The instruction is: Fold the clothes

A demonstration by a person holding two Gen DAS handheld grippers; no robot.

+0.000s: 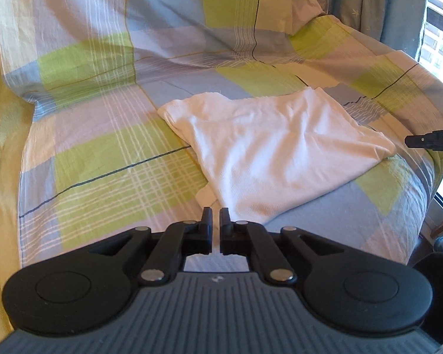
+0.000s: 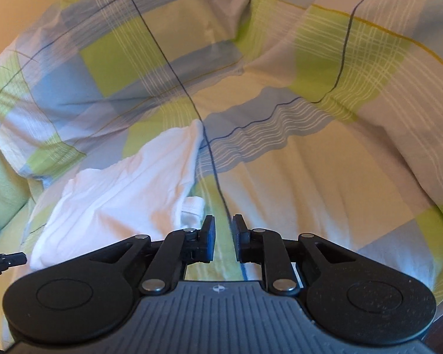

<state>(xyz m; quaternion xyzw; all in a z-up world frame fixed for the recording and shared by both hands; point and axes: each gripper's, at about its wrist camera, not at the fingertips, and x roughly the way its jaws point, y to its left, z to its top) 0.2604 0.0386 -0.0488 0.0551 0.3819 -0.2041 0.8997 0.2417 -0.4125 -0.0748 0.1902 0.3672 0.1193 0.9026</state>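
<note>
- Shirt (image 1: 280, 147) is the thing to fold, but the biggest thing is the bed (image 1: 103, 147) with its checked cover. It gives a wide, soft, flat place to fold on.
- Pillows (image 1: 73, 29) sit at the far end, out of the way, so the middle is free for folding.
- White and already folded into a flat, neat shape, the shirt lies on the middle of the bed. It looks nearly done. A small bit (image 1: 206, 194) pokes out at the near corner and may need tucking in.
- The left gripper (image 1: 215, 215) hovers just by that near corner. Its jaws are almost closed, with only a thin gap, and hold nothing.
- The right gripper (image 2: 223, 224) hangs beside the shirt's other side. Its jaws are a little way open and hold nothing, maybe because the shirt can lie by itself now.
</note>
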